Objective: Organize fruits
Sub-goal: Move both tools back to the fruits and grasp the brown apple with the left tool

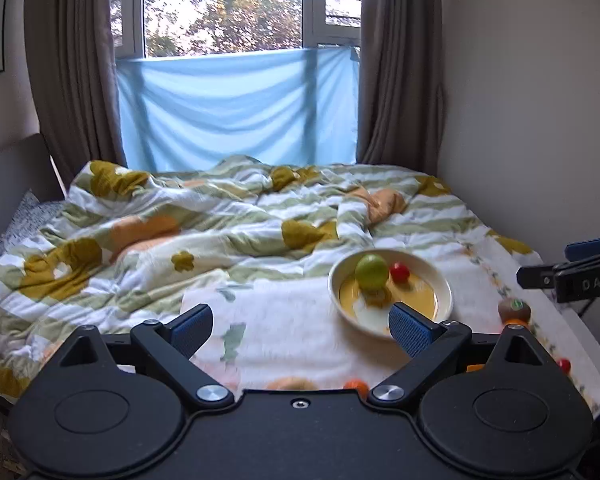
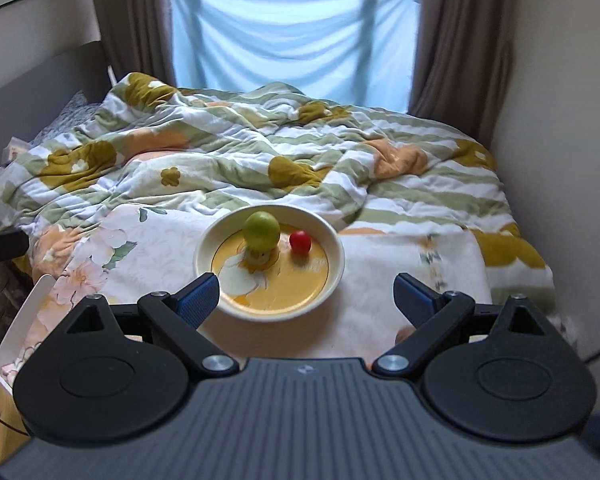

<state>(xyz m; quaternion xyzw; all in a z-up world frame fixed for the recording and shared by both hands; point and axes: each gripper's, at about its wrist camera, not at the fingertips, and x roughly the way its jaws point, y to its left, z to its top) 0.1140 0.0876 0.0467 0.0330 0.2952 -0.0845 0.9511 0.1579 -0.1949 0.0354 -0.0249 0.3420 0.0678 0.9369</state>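
Note:
A cream bowl with a yellow inside (image 1: 440, 280) (image 2: 336, 248) sits on the bed. It holds a green apple (image 1: 371, 271) (image 2: 261, 229) and a small red fruit (image 1: 399, 272) (image 2: 300, 241). A brown kiwi (image 1: 514, 309), an orange fruit (image 1: 357, 385) and another small red fruit (image 1: 564, 365) lie on the sheet near the bed's front right. My left gripper (image 1: 300, 326) is open and empty, just left of the bowl. My right gripper (image 2: 307, 295) is open and empty, above the bowl's near rim; it also shows at the right edge of the left wrist view (image 1: 572, 270).
A rumpled flowered duvet (image 1: 160, 232) (image 2: 220, 152) covers the back of the bed. A wall (image 1: 532, 100) runs along the right side. Curtains and a blue cloth (image 1: 236, 108) hang at the window behind. A white box edge (image 2: 24, 320) stands at the left.

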